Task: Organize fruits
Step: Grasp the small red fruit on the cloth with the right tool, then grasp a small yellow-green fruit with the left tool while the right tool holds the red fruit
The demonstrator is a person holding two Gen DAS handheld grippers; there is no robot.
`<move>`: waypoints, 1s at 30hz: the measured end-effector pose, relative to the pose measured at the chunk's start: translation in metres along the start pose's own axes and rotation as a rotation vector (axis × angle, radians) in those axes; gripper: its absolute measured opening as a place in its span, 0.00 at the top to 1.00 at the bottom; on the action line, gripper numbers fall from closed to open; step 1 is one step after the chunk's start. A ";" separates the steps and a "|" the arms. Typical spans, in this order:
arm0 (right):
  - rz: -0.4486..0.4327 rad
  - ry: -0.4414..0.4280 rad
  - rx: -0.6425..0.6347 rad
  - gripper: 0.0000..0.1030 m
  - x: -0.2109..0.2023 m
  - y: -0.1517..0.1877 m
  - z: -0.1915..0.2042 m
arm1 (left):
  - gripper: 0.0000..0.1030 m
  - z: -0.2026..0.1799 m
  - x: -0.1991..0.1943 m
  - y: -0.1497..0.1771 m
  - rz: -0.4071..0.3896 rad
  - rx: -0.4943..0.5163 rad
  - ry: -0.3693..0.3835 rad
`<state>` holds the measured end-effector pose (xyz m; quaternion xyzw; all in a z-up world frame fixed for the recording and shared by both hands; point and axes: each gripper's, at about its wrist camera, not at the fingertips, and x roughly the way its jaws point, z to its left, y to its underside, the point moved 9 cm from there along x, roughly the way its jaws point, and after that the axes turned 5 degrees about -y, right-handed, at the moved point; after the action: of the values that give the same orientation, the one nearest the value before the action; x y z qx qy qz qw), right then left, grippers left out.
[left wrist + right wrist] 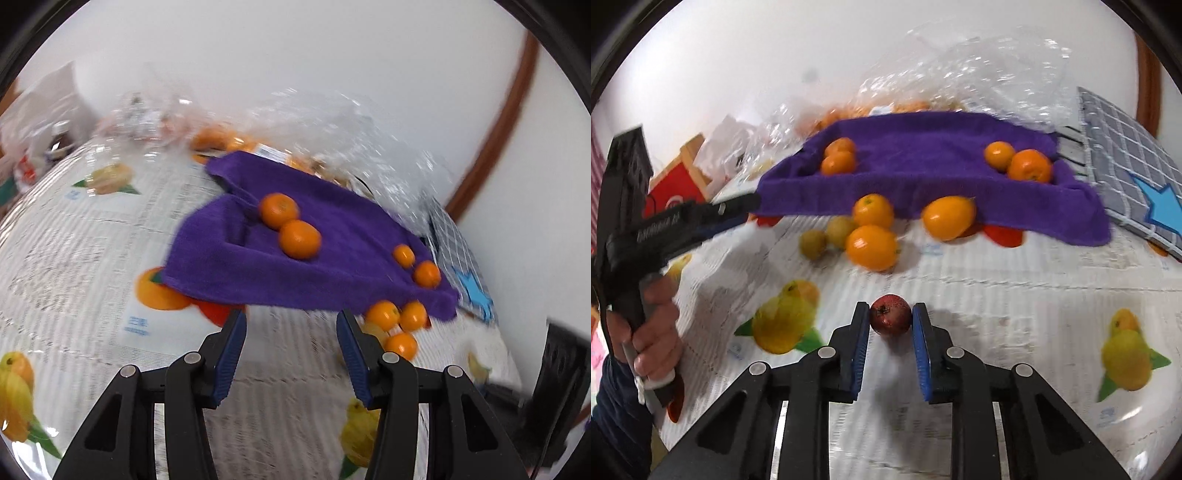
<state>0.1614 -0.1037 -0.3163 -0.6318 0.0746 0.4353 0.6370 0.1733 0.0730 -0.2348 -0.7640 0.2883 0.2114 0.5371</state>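
A small dark red fruit [890, 320] sits on the fruit-print tablecloth [997, 295], and my right gripper [891, 313] is shut on it, blue pads pressed to both sides. Behind it lies a purple towel [923, 184] with two oranges [839, 158] at its left and two oranges [1030, 166] at its right. Three loose oranges [872, 246] and two yellow-green fruits [812, 243] lie in front of the towel. My left gripper [291, 317] hovers open near the towel's [314, 258] front edge with nothing between its fingers. Loose oranges [383, 314] lie just right of it.
Crumpled clear plastic bags [979, 74] with more oranges sit behind the towel against a white wall. A grey checked mat [1126, 158] with a blue star lies at the right. A red box [679, 184] stands at the left, near the hand [657, 332] holding the left gripper.
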 end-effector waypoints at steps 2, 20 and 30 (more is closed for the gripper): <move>-0.024 0.047 -0.003 0.77 -0.007 -0.004 -0.015 | 0.53 -0.010 0.005 0.004 0.037 0.026 0.035; -0.119 0.000 0.139 0.77 -0.028 -0.018 -0.084 | 0.70 -0.046 0.039 0.024 0.165 0.135 0.018; -0.105 -0.029 0.136 0.77 -0.025 -0.015 -0.080 | 0.77 -0.036 0.029 0.019 0.117 0.073 0.025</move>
<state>0.1923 -0.1823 -0.3041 -0.5838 0.0616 0.4042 0.7014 0.1831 0.0276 -0.2544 -0.7283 0.3467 0.2223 0.5477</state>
